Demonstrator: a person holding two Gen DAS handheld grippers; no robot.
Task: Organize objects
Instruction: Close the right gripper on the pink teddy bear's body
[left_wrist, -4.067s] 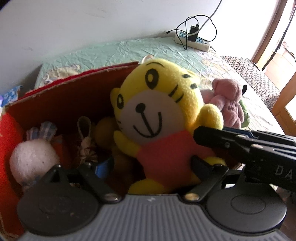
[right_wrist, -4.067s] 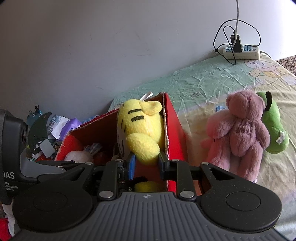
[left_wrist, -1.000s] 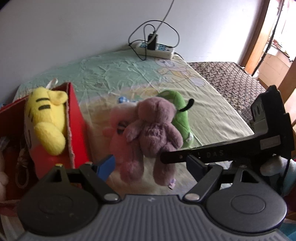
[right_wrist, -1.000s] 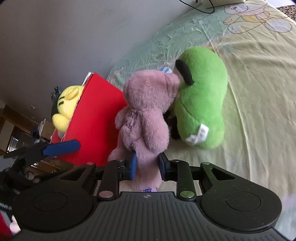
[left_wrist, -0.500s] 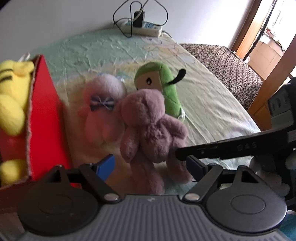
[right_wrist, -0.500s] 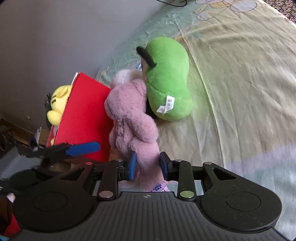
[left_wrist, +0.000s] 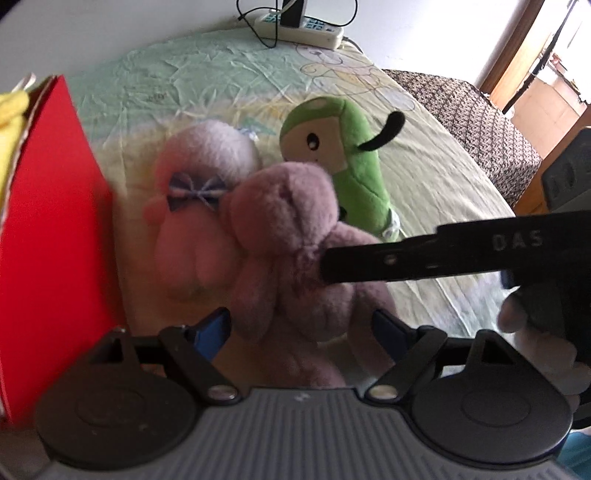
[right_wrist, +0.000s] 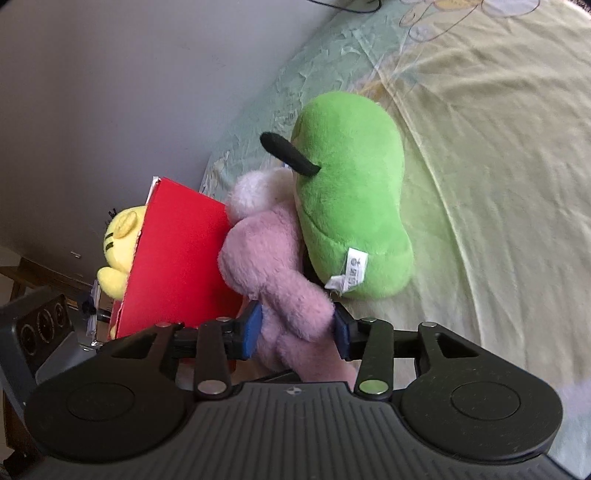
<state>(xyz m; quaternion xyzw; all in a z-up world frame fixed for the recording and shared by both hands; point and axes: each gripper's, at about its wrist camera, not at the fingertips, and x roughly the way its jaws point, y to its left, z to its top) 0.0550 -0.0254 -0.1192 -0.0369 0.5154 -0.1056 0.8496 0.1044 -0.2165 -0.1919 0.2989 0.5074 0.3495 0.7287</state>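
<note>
The bed (right_wrist: 498, 184) is carrying a red box (right_wrist: 177, 258), with a green toy (right_wrist: 351, 206) lying beside it. A mauve bear (left_wrist: 295, 258) is sitting between them. The right gripper (right_wrist: 297, 330) is spreading its fingers around the bear; the left gripper (left_wrist: 301, 326) is also opening, astride it.

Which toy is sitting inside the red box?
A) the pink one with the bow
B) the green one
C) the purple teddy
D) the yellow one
D: the yellow toy pokes up over the edge of the red box, while the green toy, the purple teddy and the pink toy with the bow are outside it on the bed sheet.
</note>
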